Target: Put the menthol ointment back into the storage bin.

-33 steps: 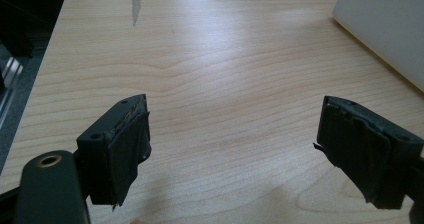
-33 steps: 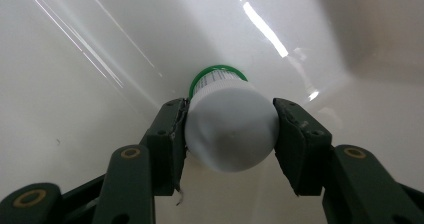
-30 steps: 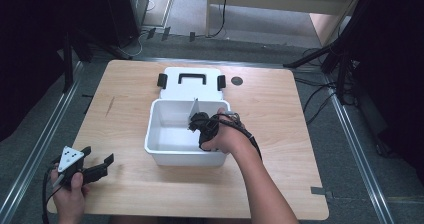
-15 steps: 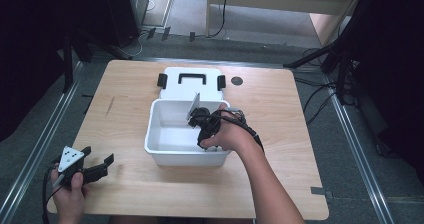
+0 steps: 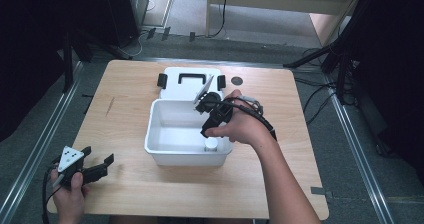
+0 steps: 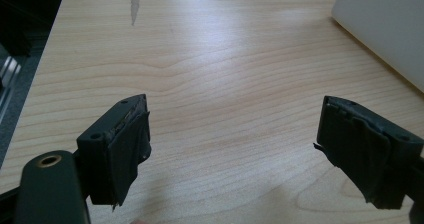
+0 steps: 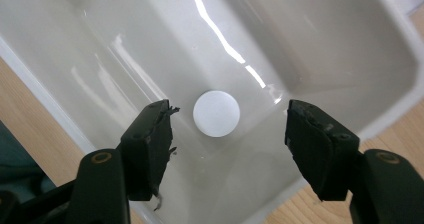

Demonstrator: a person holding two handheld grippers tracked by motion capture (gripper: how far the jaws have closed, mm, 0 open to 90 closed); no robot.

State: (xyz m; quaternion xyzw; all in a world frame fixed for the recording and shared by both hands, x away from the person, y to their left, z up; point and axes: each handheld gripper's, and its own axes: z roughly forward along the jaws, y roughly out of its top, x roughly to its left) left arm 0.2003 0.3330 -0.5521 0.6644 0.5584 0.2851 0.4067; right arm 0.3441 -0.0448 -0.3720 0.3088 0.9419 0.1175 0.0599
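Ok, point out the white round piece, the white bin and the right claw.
white round piece (image 7: 216, 112), right gripper view, middle of its top face.
white bin (image 5: 186, 155), high view, near outer wall.
right claw (image 7: 227, 149), right gripper view, midway between fingertips.

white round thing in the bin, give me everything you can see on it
The white round piece looks like a small cap or short cylinder with a flat, matte, unmarked top, probably plastic. It stands on the floor of the white plastic bin, close to the near wall by the right corner. Seen from above, it lies between the open jaws of the right claw, which hangs above it. Nothing touches it besides the bin floor.
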